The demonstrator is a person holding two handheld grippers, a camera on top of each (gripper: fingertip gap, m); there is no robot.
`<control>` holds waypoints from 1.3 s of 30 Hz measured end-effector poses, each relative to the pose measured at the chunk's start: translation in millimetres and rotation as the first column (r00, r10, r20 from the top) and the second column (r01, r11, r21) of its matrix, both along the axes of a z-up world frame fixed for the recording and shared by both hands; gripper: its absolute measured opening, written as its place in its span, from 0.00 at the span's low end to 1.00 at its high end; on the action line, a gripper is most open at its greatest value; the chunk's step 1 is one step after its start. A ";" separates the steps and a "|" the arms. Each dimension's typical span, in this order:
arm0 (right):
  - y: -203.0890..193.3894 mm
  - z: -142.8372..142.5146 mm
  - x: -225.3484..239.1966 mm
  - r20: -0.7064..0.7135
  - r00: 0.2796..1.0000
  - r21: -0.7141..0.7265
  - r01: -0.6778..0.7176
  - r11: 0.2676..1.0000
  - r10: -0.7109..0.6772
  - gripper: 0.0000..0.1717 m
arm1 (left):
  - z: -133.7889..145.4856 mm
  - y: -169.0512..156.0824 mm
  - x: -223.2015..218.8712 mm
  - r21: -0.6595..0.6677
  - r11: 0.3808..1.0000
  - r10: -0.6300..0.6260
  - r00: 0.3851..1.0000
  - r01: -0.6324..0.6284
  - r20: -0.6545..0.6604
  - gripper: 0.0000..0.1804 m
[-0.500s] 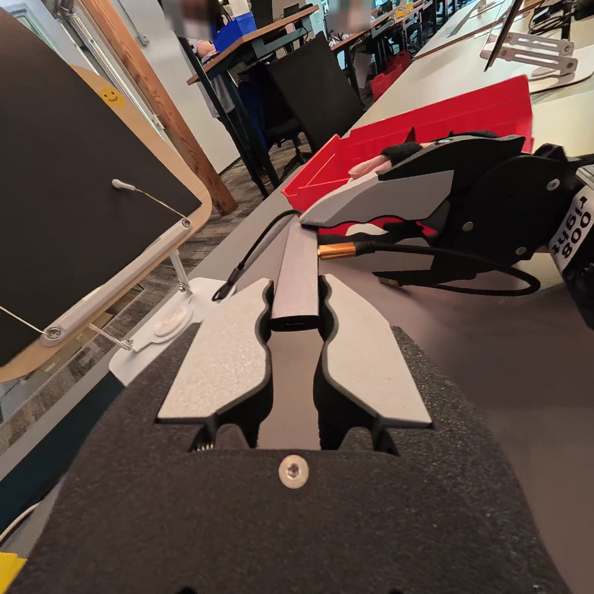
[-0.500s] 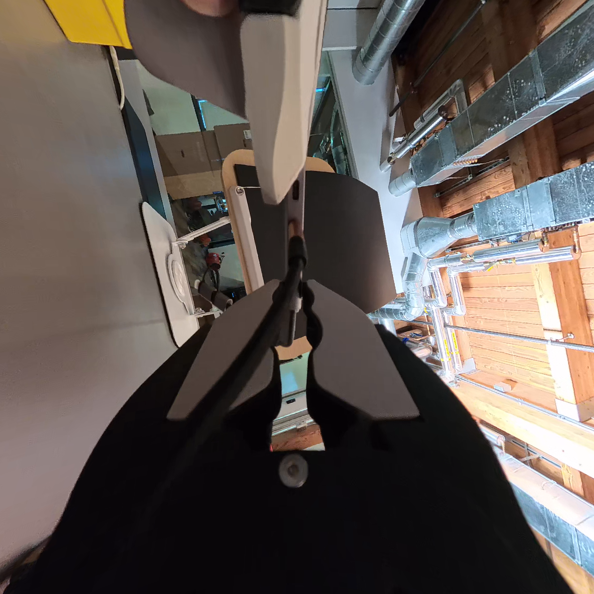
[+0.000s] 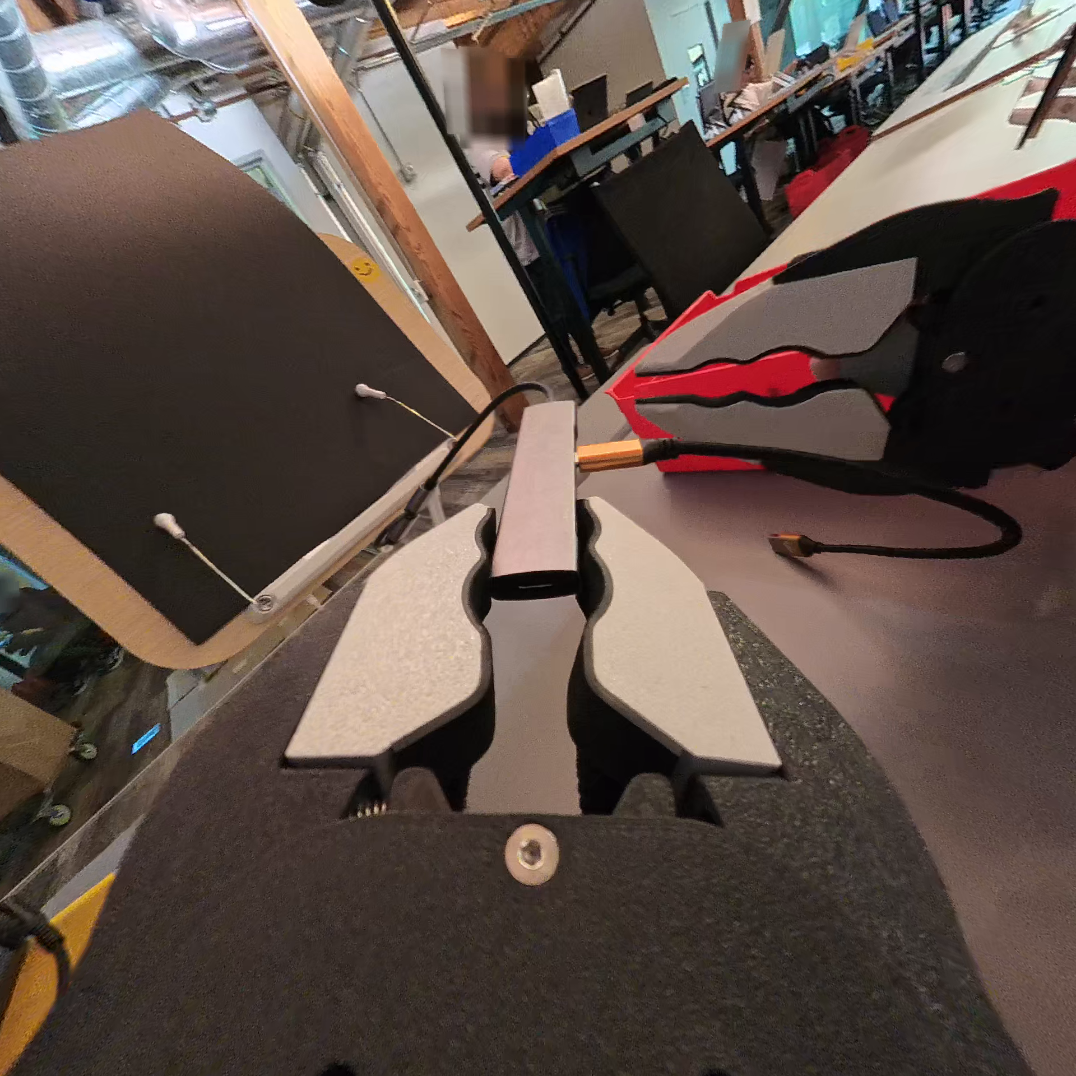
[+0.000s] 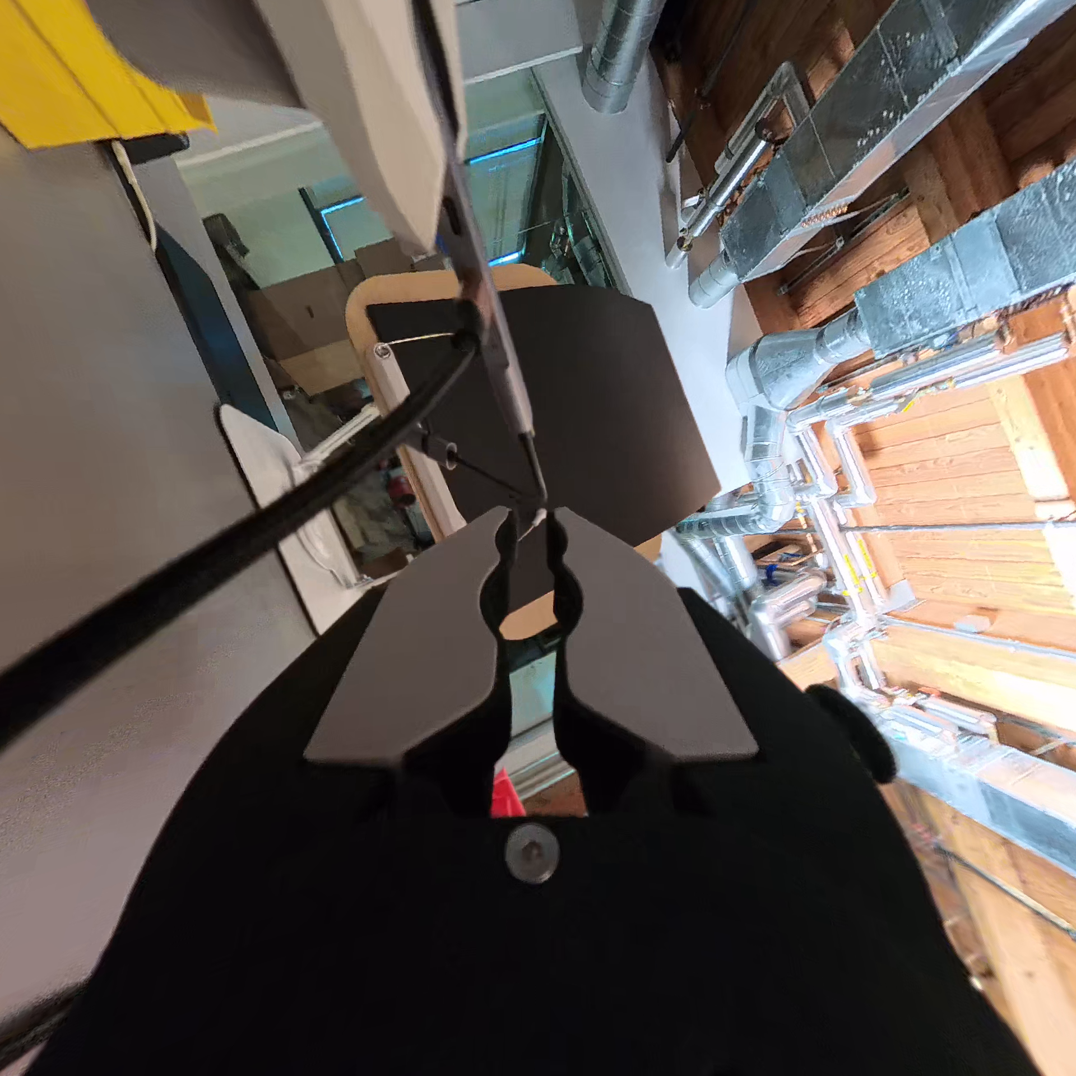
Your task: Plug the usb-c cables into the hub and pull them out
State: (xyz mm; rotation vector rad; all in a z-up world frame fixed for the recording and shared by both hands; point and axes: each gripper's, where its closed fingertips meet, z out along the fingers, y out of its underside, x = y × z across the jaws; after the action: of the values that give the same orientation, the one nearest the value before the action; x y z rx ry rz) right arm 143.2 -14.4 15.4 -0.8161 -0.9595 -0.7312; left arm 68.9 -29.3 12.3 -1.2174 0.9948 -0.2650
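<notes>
My left gripper (image 3: 535, 512) is shut on the near end of a slim grey hub (image 3: 541, 466), both pads pressed on its sides. A gold usb-c plug (image 3: 611, 454) sits in the hub's right side, and its black cable (image 3: 815, 460) runs off to the right. The cable's other gold plug (image 3: 786, 544) lies on the table. My right gripper (image 3: 640, 387) hovers right of the hub with its fingers apart and nothing between them. In the right wrist view the right gripper (image 4: 530, 515) is open and empty, the hub (image 4: 483, 303) shows edge-on, and the cable (image 4: 291, 512) passes to the left.
A red bin (image 3: 698, 460) stands behind my right gripper on the grey table (image 3: 873, 669). A black board on a wooden-edged stand (image 3: 174, 349) stands at the table's left edge, with its white base (image 4: 262, 466). The hub's own thin black lead (image 3: 466, 436) hangs left. The left gripper's tips are roughly 9 centimetres from the right gripper's.
My right gripper has opened, let go of the cable and drawn back from the hub. The gold plug stays in the hub. My left gripper keeps its hold on the hub.
</notes>
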 end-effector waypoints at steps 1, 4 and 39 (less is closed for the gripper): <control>-0.4 2.6 0.7 -0.035 0.999 -0.016 -0.013 1.000 0.013 0.05 | 1.0 1.1 -1.8 0.007 1.000 0.011 1.000 -0.011 0.004 0.14; 1.8 13.9 6.1 -0.249 0.966 -0.131 -0.102 0.986 0.067 0.05 | 3.1 5.4 -7.4 0.022 0.998 0.052 0.999 -0.053 0.015 0.14; -0.9 -13.6 -42.0 -0.837 0.528 -0.330 -0.693 0.642 0.140 0.07 | -11.7 14.7 14.6 0.020 0.994 0.112 0.993 -0.111 -0.037 0.14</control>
State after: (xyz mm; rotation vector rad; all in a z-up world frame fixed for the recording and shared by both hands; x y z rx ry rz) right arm 101.2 -15.2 1.8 -1.2615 -0.5588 0.4895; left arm 83.5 -14.6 0.6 -1.2607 0.9568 -0.1449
